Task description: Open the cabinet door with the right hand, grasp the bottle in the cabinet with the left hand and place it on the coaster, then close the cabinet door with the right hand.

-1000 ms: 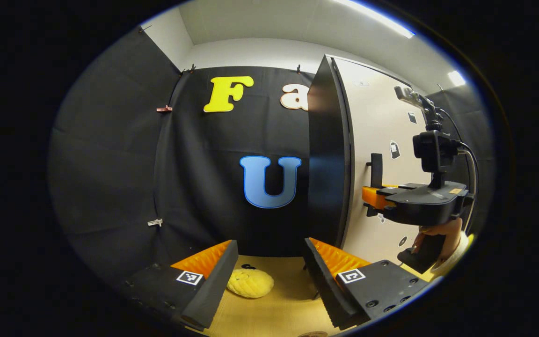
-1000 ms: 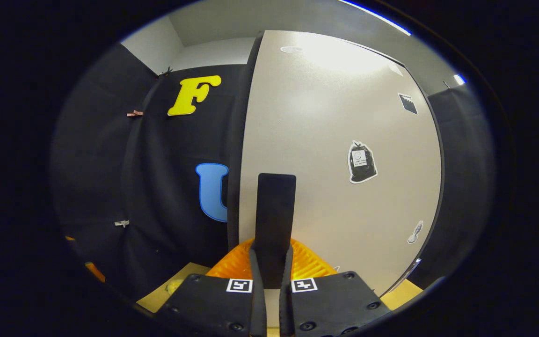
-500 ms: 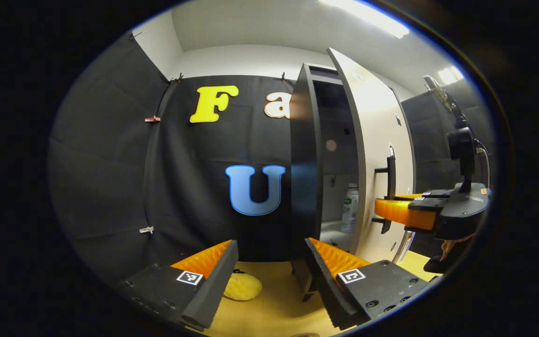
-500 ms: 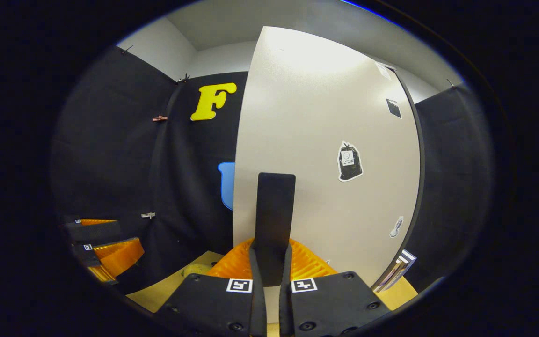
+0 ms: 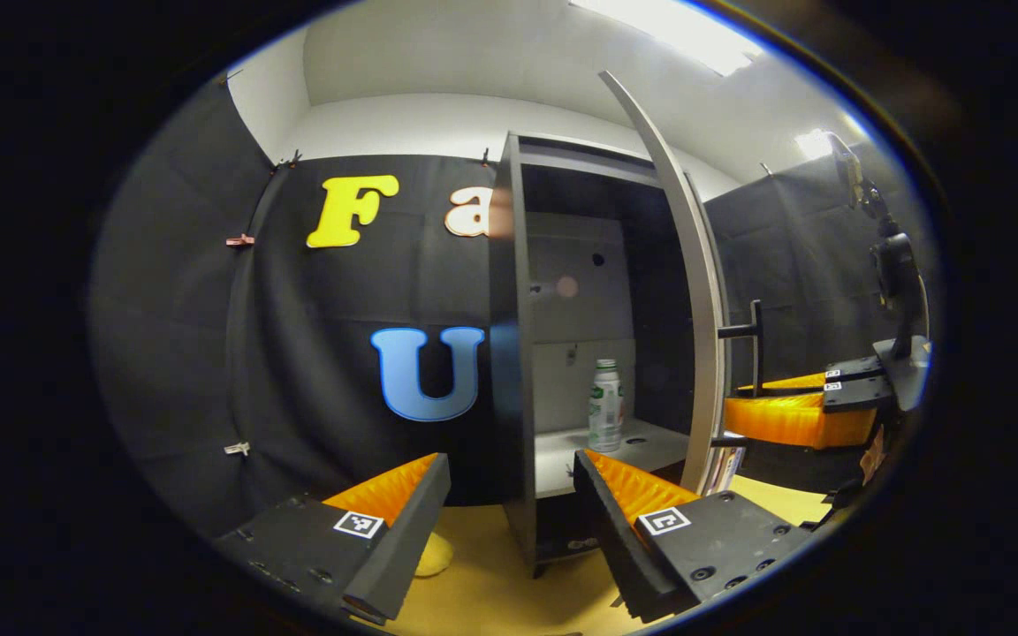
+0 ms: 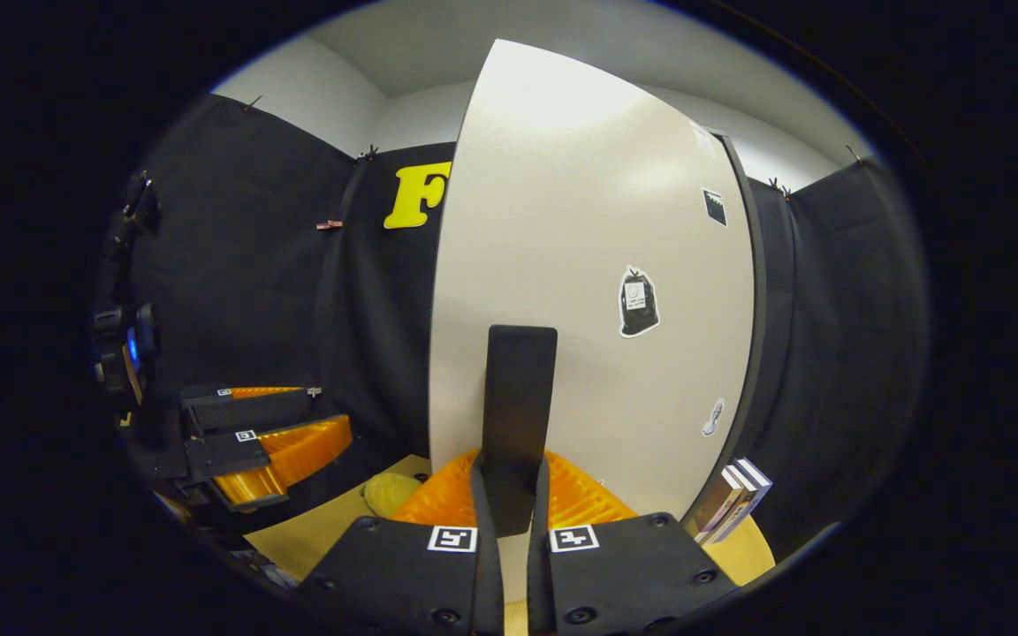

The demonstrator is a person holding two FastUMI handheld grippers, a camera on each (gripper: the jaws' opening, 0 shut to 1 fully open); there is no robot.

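Now the upright bottle stands on the cabinet shelf straight ahead of the left gripper, whose jaws gape wide, while the right gripper pinches the door handle.

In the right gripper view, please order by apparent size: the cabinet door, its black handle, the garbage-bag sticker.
1. cabinet door
2. black handle, though nearness to the camera enlarges it
3. garbage-bag sticker

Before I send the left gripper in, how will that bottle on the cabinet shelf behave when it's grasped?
The bottle stands tall and narrow on the shelf, so a nudge could tip it. It looks like light plastic and may flex. Its round body could twist between the open left gripper fingers.
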